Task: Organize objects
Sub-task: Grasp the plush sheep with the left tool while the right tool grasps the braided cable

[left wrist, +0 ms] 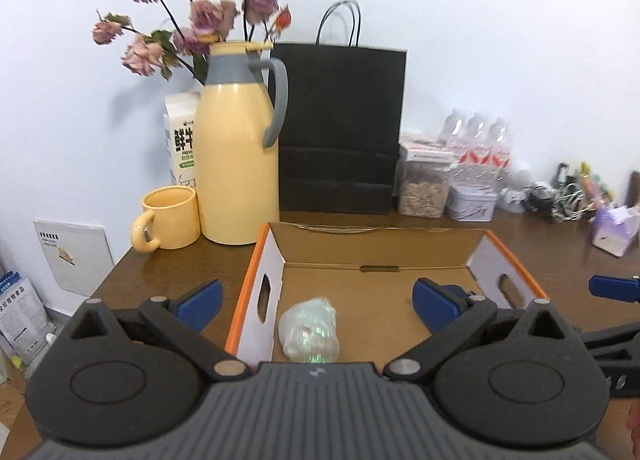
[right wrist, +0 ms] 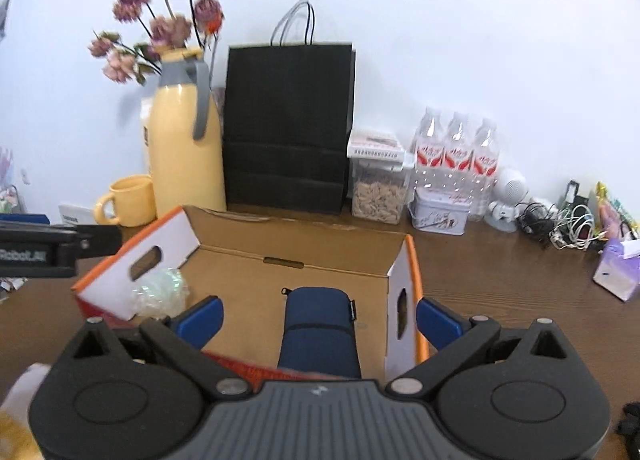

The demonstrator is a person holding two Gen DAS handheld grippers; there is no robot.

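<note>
An open cardboard box [left wrist: 372, 248] with orange-edged white side flaps sits on the brown table; it also shows in the right wrist view [right wrist: 296, 240]. A crumpled clear plastic bundle [left wrist: 309, 331] lies in its left part, and shows in the right wrist view [right wrist: 160, 294] behind the left flap. A dark blue cylindrical pouch [right wrist: 319, 330] lies in the box's right part. My left gripper [left wrist: 318, 302] is open above the bundle. My right gripper [right wrist: 319, 320] is open, its fingers either side of the pouch, apart from it.
At the back stand a yellow thermos jug [left wrist: 236, 148] with dried flowers, a yellow mug [left wrist: 168, 218], a milk carton [left wrist: 180, 136], a black paper bag [left wrist: 340, 128], a seed jar [left wrist: 424, 184], water bottles [right wrist: 456, 152], a tin [right wrist: 438, 214], tangled cables [right wrist: 568, 224] and a purple box [right wrist: 618, 264].
</note>
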